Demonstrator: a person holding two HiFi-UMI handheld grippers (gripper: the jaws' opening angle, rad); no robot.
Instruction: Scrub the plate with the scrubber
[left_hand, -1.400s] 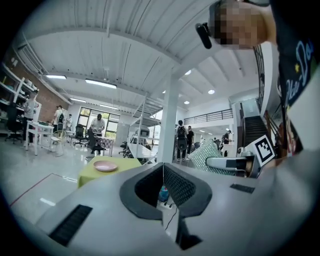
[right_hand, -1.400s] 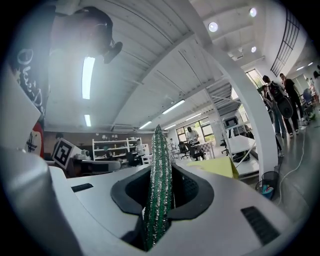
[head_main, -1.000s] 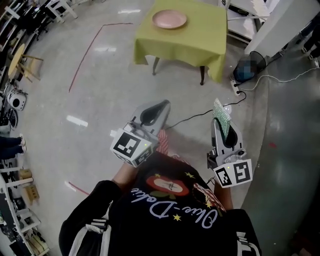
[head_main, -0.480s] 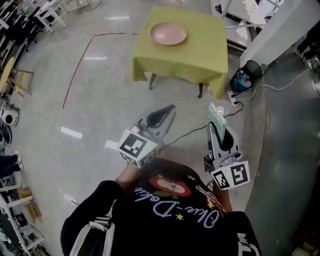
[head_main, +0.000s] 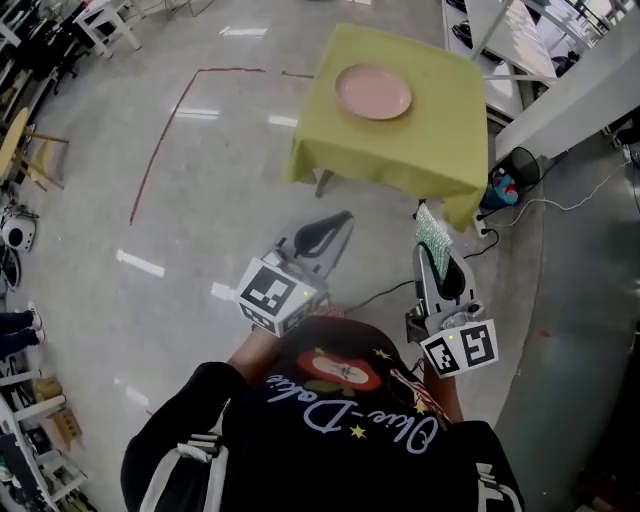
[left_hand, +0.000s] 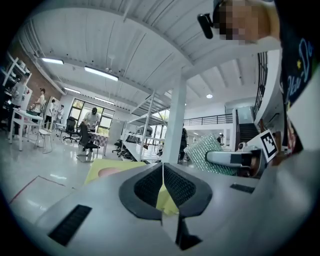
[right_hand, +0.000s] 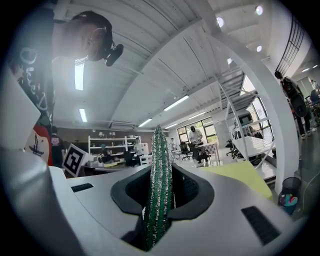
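Nearer than a second ago, the yellow-clothed table (head_main: 440, 150) has shifted rightward in the head view as the person walks toward it, with both tools carried level in front of the torso. The left tool (head_main: 338, 220) is empty, its jaws pressed together, probably kept free to steady things later. The right tool (head_main: 432, 250) is clamped on the green scrubber (head_main: 436, 228), which stands edge-on and pokes forward, ready for wiping. Beyond a stretch of bare floor (head_main: 220, 200), the pink plate (head_main: 373, 92) lies flat on the table, well out of reach, so scrubbing has not begun.
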